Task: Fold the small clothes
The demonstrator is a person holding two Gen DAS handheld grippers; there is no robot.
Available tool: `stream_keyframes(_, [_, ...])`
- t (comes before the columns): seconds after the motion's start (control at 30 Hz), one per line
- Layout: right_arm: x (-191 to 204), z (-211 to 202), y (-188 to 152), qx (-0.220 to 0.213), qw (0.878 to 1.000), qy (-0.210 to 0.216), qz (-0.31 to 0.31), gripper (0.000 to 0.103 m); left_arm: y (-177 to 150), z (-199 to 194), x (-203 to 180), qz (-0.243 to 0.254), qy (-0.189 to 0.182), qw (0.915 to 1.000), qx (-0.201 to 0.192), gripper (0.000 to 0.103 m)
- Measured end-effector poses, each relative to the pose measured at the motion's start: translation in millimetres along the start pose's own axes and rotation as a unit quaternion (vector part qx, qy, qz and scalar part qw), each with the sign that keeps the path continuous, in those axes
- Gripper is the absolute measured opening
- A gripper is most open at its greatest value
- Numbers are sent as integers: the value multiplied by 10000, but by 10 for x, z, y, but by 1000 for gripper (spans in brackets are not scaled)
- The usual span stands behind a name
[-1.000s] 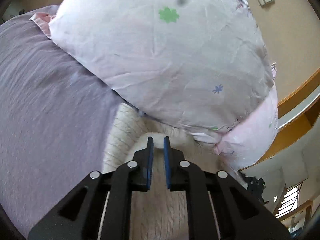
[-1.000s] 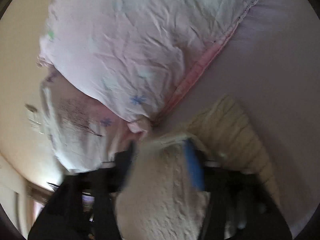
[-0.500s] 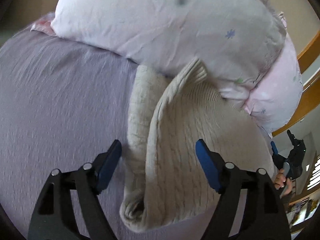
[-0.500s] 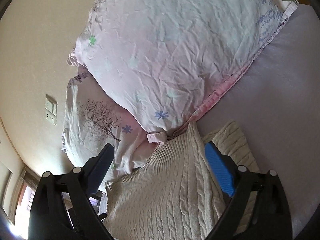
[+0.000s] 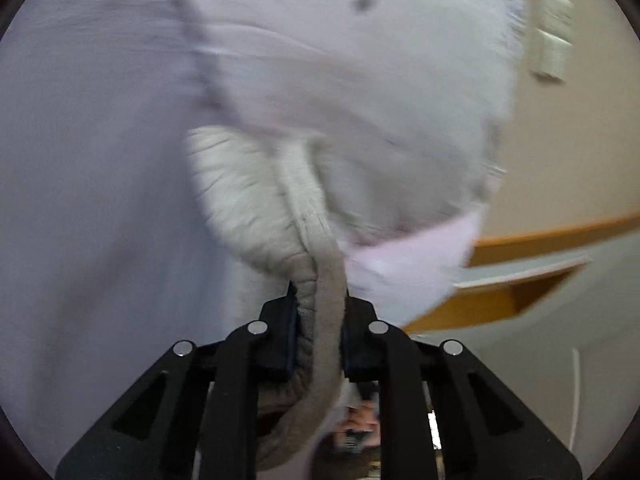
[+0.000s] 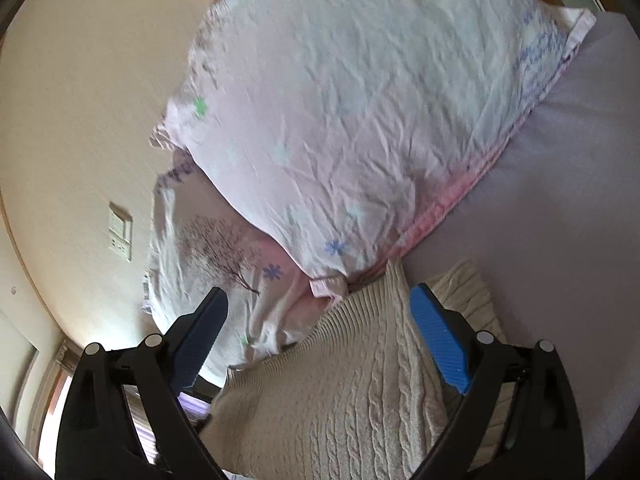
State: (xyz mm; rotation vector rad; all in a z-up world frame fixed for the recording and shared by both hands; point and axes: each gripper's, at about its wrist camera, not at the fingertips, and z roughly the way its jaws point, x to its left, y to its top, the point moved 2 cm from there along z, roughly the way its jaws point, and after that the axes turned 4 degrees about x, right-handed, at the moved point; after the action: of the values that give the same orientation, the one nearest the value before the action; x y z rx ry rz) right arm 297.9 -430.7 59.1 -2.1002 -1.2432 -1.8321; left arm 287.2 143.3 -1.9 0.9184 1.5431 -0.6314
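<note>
Cream knitted sweater lies on a lilac bed sheet, just in front of both grippers and against the pillows beyond them. Its wool is thick, with raised cable patterns along the body and fine ribs at the edge, and it is folded so that one layer lies over another.

In the left wrist view, which is blurred, the left gripper is closed on a bunched fold of the sweater. The cloth fills the narrow gap between the dark pads and runs forward from them as a thick rounded roll toward the pillow.

In the right wrist view, the right gripper is wide open, with its blue pads far apart. The sweater passes between and under the fingers; whether the pads touch it I cannot tell.

Ahead of this gripper a wrinkled pale pink pillow with small flower prints rests on a second pillow with a printed tree. To its left is a beige wall.
</note>
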Motion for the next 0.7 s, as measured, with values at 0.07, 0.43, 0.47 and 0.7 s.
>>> stream_keyframes(0.07, [7, -76, 42, -71, 10000, -5, -31, 95, -129, 271, -325, 265, -364, 9988, 203, 15])
stream_keyframes(0.43, [-189, -385, 326, -288, 9955, -852, -295, 95, -1138, 2743, -1056, 748, -819, 9662, 2327, 25])
stream_keyframes(0.47, [-223, -371, 334, -187, 9957, -885, -225, 96, -1170, 2710, -1089, 848, -869, 9650, 2326, 25])
stream_keyframes(0.7, [-315, 112, 151, 1392, 9825, -1234, -109, 102, -807, 1889, -988, 2229, 1492, 9595, 857, 70])
